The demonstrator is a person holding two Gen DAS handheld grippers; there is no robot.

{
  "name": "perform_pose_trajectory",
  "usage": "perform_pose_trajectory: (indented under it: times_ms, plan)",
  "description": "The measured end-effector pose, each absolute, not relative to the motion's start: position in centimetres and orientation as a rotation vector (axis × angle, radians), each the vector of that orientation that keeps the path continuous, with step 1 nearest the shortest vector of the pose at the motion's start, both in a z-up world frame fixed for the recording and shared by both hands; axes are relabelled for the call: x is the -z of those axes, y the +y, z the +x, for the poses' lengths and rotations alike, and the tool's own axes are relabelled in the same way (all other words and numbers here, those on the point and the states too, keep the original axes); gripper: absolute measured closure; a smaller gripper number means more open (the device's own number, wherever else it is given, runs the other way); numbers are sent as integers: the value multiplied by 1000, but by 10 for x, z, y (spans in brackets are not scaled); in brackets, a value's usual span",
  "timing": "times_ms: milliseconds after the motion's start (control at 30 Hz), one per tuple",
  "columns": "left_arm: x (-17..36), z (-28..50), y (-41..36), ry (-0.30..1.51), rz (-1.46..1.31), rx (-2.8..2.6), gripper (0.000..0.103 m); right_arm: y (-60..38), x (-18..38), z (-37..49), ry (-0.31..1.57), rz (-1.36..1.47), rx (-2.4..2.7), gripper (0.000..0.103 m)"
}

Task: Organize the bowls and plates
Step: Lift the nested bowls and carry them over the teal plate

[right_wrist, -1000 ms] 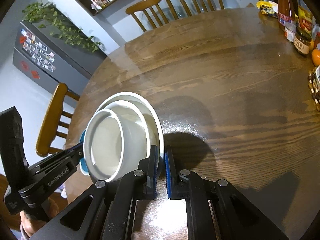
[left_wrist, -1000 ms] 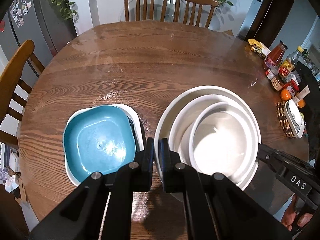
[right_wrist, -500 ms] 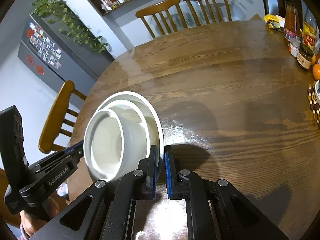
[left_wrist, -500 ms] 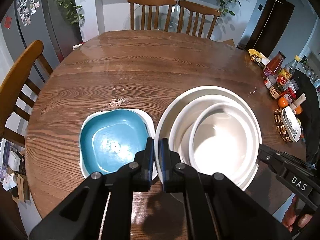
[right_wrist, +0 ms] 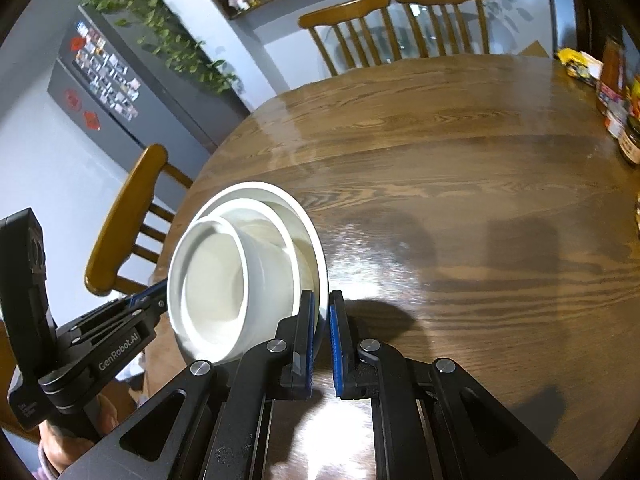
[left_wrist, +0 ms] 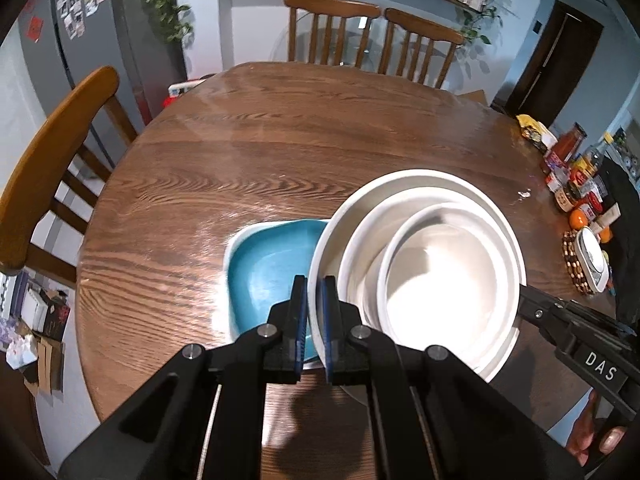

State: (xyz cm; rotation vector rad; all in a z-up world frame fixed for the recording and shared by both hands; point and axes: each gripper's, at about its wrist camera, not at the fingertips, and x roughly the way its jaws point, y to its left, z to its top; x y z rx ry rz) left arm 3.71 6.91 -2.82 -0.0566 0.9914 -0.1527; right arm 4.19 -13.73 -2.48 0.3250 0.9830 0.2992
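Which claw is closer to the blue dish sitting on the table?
Left. The left claw pinches the white bowl stack's near-left rim, right over the blue dish. The right claw grips the stack's opposite rim, farther away.

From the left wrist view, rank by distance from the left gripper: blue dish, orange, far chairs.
1. Blue dish, just beyond the left gripper, slightly left.
2. Orange, right table edge.
3. Far chairs, behind the table.

- Tabletop (left_wrist: 248,152): glossy varnished wood, strong grain.
- White bowls (left_wrist: 436,280): smooth glazed ceramic, shiny.
- Blue dish (left_wrist: 268,268): glossy glaze.
- Left hand-held gripper (left_wrist: 314,320): matt black plastic, blue ribbed pads.
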Motion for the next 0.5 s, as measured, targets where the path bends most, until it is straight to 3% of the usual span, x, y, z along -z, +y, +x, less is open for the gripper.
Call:
perform_pose_trajectory:
  times_ms: [500]
  plan:
    - [76,85,121,1156,-114,91,101,-76,67,92,1131,293,-315,93]
